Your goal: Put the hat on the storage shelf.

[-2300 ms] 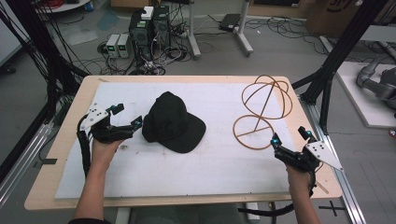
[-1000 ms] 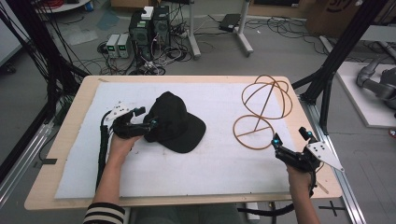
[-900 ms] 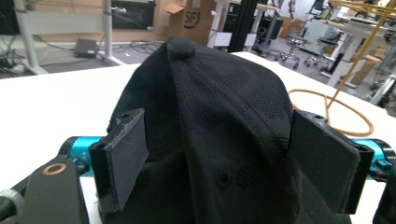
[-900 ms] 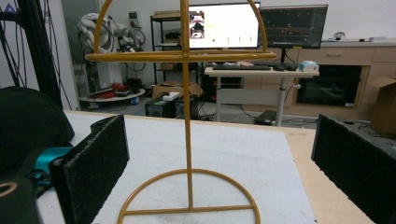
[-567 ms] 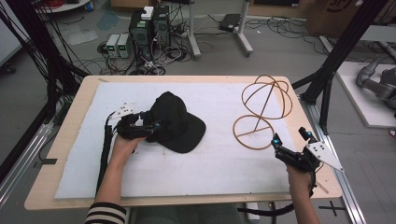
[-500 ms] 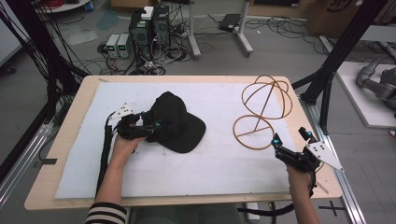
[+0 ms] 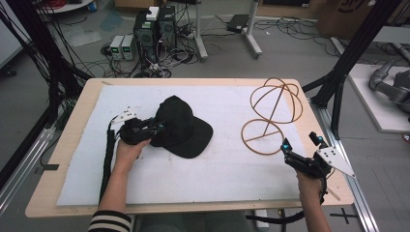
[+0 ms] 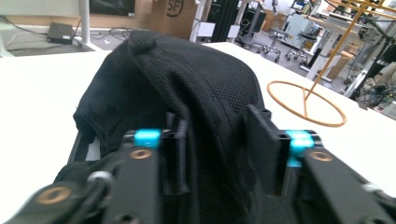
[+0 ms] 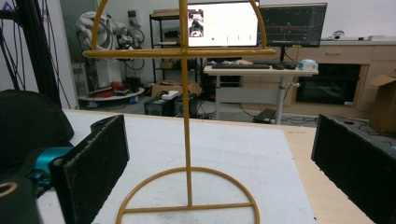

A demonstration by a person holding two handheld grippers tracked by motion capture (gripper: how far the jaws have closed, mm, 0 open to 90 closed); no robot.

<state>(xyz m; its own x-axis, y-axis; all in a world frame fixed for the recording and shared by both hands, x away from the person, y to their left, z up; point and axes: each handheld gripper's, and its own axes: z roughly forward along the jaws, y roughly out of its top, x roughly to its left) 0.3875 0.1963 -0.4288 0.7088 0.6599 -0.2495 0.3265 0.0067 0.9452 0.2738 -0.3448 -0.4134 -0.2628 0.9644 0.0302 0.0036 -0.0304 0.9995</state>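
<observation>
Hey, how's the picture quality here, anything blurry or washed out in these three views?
High view: even, soft light, no hard shadows under the black cap or wire stand. Left gripper view: the left gripper and its jaws are soft and out of focus up close, and the white table looks overexposed. Right gripper view: the right gripper pads look slightly blurred, the stand sharp.

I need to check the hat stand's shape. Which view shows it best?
The high view: the whole wire hat stand, ring base to globe top. The right gripper view crops its top; the left gripper view catches the base ring and part of the stem.
</observation>
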